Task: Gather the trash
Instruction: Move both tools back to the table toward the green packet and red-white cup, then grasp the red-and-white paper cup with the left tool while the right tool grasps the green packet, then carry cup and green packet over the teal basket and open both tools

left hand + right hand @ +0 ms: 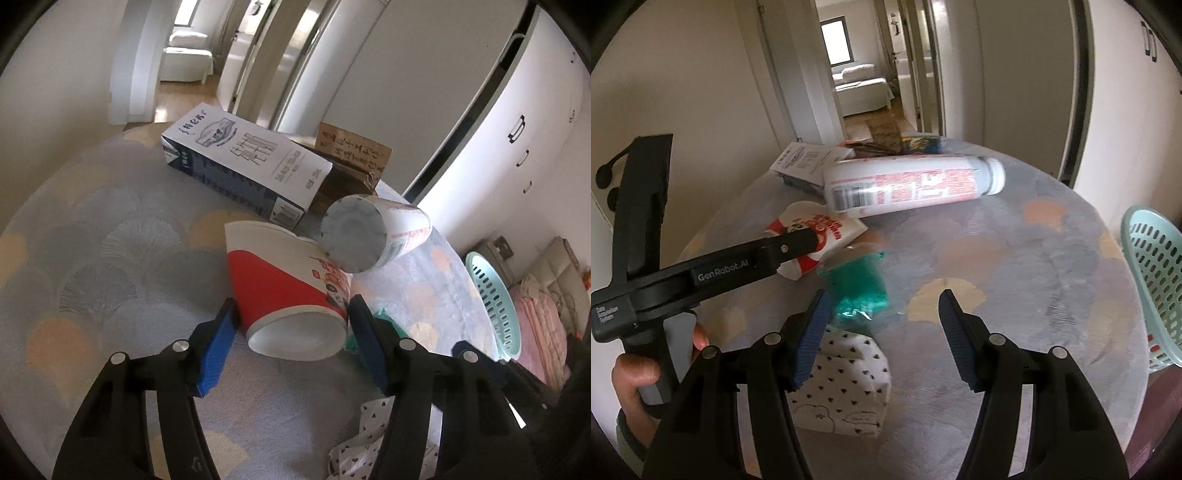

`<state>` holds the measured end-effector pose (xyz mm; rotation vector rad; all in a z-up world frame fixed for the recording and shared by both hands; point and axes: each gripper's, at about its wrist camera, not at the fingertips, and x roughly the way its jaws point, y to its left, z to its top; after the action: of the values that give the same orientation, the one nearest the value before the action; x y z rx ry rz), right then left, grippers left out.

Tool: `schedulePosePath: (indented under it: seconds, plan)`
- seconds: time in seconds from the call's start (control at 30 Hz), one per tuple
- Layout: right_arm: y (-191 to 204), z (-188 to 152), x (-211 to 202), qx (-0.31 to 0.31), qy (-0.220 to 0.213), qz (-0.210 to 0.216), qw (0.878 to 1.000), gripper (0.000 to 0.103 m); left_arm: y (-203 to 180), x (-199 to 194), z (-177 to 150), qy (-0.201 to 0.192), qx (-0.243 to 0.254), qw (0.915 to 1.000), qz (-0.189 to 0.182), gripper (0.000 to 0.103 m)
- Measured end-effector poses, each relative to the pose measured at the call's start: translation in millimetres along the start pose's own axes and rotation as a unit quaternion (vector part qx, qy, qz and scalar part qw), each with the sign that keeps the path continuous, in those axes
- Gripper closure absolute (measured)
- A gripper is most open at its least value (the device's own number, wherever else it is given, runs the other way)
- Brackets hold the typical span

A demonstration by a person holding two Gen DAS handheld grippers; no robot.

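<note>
A red and white paper cup (288, 291) lies on its side on the round table, its base between the fingers of my left gripper (291, 314). The jaws stand open around it with small gaps on both sides. It also shows in the right wrist view (812, 240) under the left gripper's arm. A white bottle with red print (369, 236) (912, 184) lies just behind the cup. A white and blue carton (243, 166) lies further back. My right gripper (882, 306) is open and empty above a green wrapper (860, 288) and a heart-print paper bag (846, 380).
A mint green perforated basket (1156, 280) (495, 302) stands off the table's right edge. A brown paper bag with writing (354, 155) lies behind the carton. The patterned tablecloth (1015, 295) covers the table. A doorway and white cupboards stand behind.
</note>
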<state>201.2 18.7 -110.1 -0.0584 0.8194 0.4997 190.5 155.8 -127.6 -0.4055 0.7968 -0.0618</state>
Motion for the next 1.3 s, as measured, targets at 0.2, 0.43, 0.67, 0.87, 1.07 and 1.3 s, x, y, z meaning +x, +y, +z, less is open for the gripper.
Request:
schedulePosePath:
  seconds: [0.2,0.43,0.67,0.87,1.07,1.3]
  plan:
    - [4.7,0.6,12.9,-0.004,0.012,0.005,1.0,0.045,12.4,-14.3,-3.2,-0.042,-0.035,0.9985,-0.007,0.044]
    - [6.4,3.3,24.5,-0.007,0.024,0.009,1.0,0.045,3.4,-17.0,-1.5,-0.06,-0.022,0.9979,0.015,0.045]
    - [9.7,2.8,28.6,-0.02,0.035,0.016,0.999,0.066,13.5,-20.1,-0.4,-0.059,-0.041,0.9974,-0.001,0.045]
    - [4.1,0.1,11.4,-0.024,0.015,-0.001,1.0,0.068,8.9,-39.1,-5.1,-0.071,-0.033,0.9969,-0.002,0.045]
    - [-14.0,1.1,-20.9,-0.006,-0.014,-0.008,1.0,0.068,-2.2,-60.9,-6.8,-0.086,-0.023,0.9958,-0.021,0.045]
    - [-45.2,1.0,-60.7,0.026,-0.047,-0.023,0.998,0.068,-42.1,-80.3,-2.3,-0.105,0.015,0.9928,-0.054,0.045]
